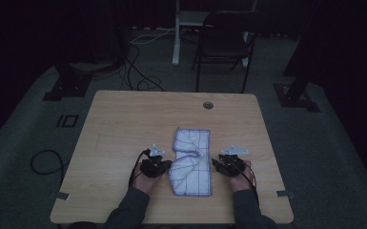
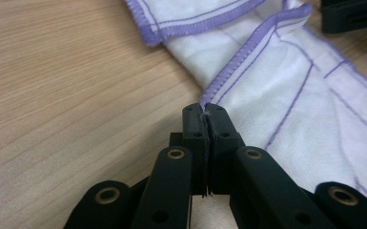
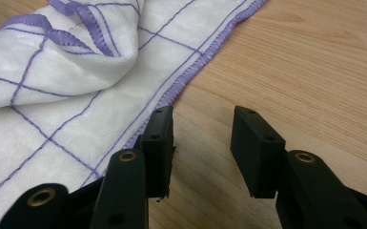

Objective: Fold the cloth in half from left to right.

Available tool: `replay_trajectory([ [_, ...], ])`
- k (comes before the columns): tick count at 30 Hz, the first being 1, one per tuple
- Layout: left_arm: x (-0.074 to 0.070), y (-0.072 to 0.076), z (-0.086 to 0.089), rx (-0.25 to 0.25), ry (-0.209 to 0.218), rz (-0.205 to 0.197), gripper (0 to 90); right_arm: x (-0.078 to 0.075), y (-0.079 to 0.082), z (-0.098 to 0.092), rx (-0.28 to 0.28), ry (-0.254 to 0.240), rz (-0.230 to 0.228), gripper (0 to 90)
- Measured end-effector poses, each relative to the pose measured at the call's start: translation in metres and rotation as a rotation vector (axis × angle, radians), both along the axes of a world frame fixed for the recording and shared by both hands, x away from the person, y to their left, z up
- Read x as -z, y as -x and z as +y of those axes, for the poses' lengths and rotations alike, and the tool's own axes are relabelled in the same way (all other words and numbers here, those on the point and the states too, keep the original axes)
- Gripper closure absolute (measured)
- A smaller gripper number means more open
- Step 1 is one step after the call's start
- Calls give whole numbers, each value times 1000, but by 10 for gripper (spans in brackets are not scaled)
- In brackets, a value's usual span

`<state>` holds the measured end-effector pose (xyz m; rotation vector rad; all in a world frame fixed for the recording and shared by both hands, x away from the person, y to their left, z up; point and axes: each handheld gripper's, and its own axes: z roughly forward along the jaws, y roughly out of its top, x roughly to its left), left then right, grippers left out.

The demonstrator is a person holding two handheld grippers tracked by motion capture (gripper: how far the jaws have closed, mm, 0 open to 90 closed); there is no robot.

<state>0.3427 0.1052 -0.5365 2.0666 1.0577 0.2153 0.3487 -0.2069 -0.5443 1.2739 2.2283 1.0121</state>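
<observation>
Left edge of the cloth pinched, right side not yet taken.
Near the table's (image 1: 124, 119) front edge, left gripper (image 2: 205, 114) clamps the cloth (image 1: 193, 162) hem; right gripper (image 3: 202, 138) gapes beside its right edge, likely gripping next.

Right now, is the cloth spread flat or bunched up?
Bunched: the cloth is folded over itself mid-length, with raised wrinkles; left gripper pinches its hem.

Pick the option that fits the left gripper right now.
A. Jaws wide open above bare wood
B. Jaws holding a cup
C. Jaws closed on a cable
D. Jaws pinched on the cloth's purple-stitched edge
D: in the left gripper view, the left gripper has its jaws pressed together on the hem of the cloth.
</observation>
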Motion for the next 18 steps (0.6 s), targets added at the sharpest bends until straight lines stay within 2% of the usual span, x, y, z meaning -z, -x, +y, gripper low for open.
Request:
replay_trajectory([
  [10,-19,8,-2,36,52,-33,890,0,0,-1,4,-1,-1,598],
  [18,-27,20,-17,104,84,-45,889,-1,0,-2,11,-4,-5,598],
])
